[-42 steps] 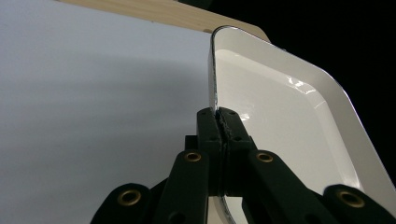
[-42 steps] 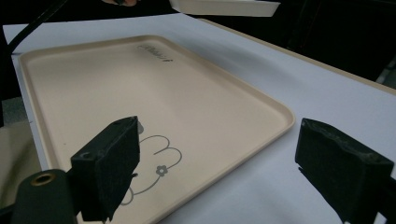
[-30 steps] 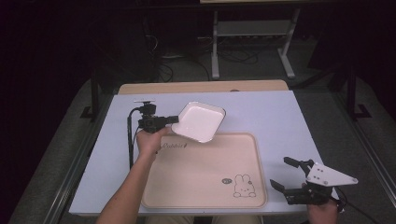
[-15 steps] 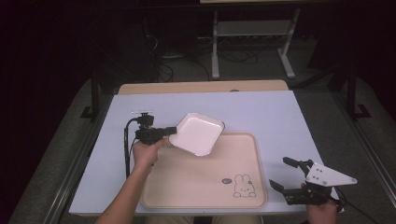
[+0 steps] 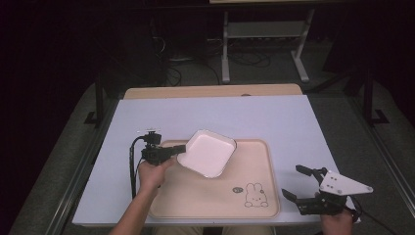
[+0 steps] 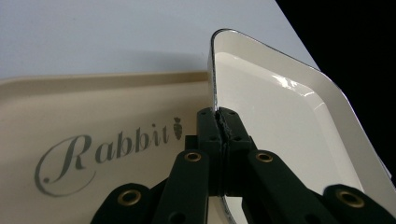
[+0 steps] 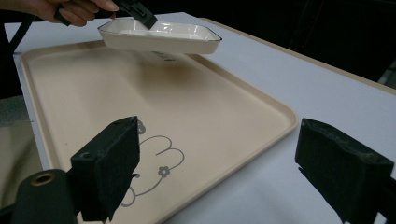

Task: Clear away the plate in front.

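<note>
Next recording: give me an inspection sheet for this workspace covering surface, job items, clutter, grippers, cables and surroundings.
Surface: pale lavender table top with a wooden strip along its far edge.
Job's things: white rectangular dish with a dark rim, held tilted above the beige plastic tray with a rabbit drawing, clear of its floor in the right gripper view.
Clutter: nothing seen.
Grippers: left hand-held gripper shut on the dish rim; right hand-held gripper open, empty, beside the tray's near right corner.
Cables: black cable loops from the left hand-held gripper.
Surroundings: dark room, metal stand and floor cables behind the table.
</note>
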Available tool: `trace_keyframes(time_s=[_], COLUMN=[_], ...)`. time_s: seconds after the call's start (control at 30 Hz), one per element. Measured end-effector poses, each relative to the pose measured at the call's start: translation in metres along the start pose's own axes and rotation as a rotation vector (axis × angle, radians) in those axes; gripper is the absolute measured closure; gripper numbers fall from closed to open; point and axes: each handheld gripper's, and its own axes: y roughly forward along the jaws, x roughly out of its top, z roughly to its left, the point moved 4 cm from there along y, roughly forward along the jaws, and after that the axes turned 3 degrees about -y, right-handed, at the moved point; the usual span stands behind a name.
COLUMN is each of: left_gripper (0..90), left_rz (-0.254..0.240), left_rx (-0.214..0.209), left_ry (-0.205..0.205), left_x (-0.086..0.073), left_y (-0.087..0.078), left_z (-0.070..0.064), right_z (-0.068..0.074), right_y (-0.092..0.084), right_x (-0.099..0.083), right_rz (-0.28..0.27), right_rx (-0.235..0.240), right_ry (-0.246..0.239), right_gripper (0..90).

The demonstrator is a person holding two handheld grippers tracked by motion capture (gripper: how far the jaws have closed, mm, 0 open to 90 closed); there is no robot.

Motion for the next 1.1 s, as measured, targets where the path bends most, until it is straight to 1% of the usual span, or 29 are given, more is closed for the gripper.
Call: trace_keyframes(time_s=[0.17,0.2,0.23,0.37,0.4,0.53,0.6,0.67,0.7,0.73,0.77,0.83,0.93,0.97,1.0,1.03,1.07,1.1], left_gripper=[88.9,88.9,88.9,88.9,88.8,88.8,88.8,88.8,88.8,88.8,88.8,88.8,88.7,88.6,88.3,87.8,87.3,86.5], left_rz=[0.006,0.006,0.009,0.013,0.013,0.022,0.026,0.020,0.020,0.011,0.006,0.007,0.006,0.009,0.011,0.017,0.017,0.029], left_rx=[0.005,0.005,0.010,0.015,0.023,0.037,0.053,0.087,0.087,0.122,0.143,0.163,0.211,0.235,0.261,0.276,0.276,0.295], left_ry=[0.009,0.009,0.007,0.006,0.008,0.006,0.004,0.002,0.002,-0.014,-0.011,-0.006,0.020,0.029,0.052,0.067,0.067,0.088], left_x=[-0.011,-0.011,-0.016,-0.023,-0.027,-0.036,-0.040,-0.043,-0.043,-0.046,-0.046,-0.048,-0.050,-0.052,-0.054,-0.056,-0.056,-0.060], left_y=[-0.003,-0.003,-0.004,-0.006,-0.007,-0.007,-0.007,-0.007,-0.007,-0.006,-0.007,-0.006,-0.006,-0.006,-0.005,-0.005,-0.005,-0.005], left_z=[-0.001,-0.001,-0.001,0.000,-0.001,0.000,0.002,0.004,0.004,0.007,0.008,0.008,0.002,0.000,-0.003,-0.006,-0.006,-0.010], right_z=[0.001,0.001,0.001,0.001,0.001,0.001,0.001,0.001,0.001,0.001,0.001,0.002,0.001,0.001,0.001,0.001,0.002,0.002], right_y=[0.001,0.001,0.001,0.001,0.001,0.001,0.001,0.001,0.001,0.002,0.002,0.002,0.001,0.001,0.001,0.001,0.001,0.001], right_x=[0.000,0.000,0.000,0.000,0.000,0.000,0.000,0.000,0.001,0.001,0.001,0.001,0.001,0.001,0.001,0.001,0.001,0.001], right_rz=[0.008,0.008,0.008,0.007,0.007,0.008,0.008,0.007,0.005,0.006,0.006,0.006,0.005,0.005,0.006,0.006,0.006,0.006], right_rx=[0.005,0.004,0.003,0.003,0.000,-0.001,-0.001,-0.001,-0.001,0.000,0.000,0.000,-0.001,-0.002,-0.001,-0.001,-0.001,-0.002], right_ry=[-0.002,-0.004,-0.005,-0.003,-0.005,-0.005,-0.006,-0.007,-0.007,-0.007,-0.009,-0.010,-0.007,-0.007,-0.007,-0.008,-0.008,-0.010], right_gripper=[13.1,13.1,13.1,13.0,13.0,13.1,13.0,13.0,13.0,13.1,13.0,13.0,13.0,13.1,13.1,13.1,13.0,13.1])
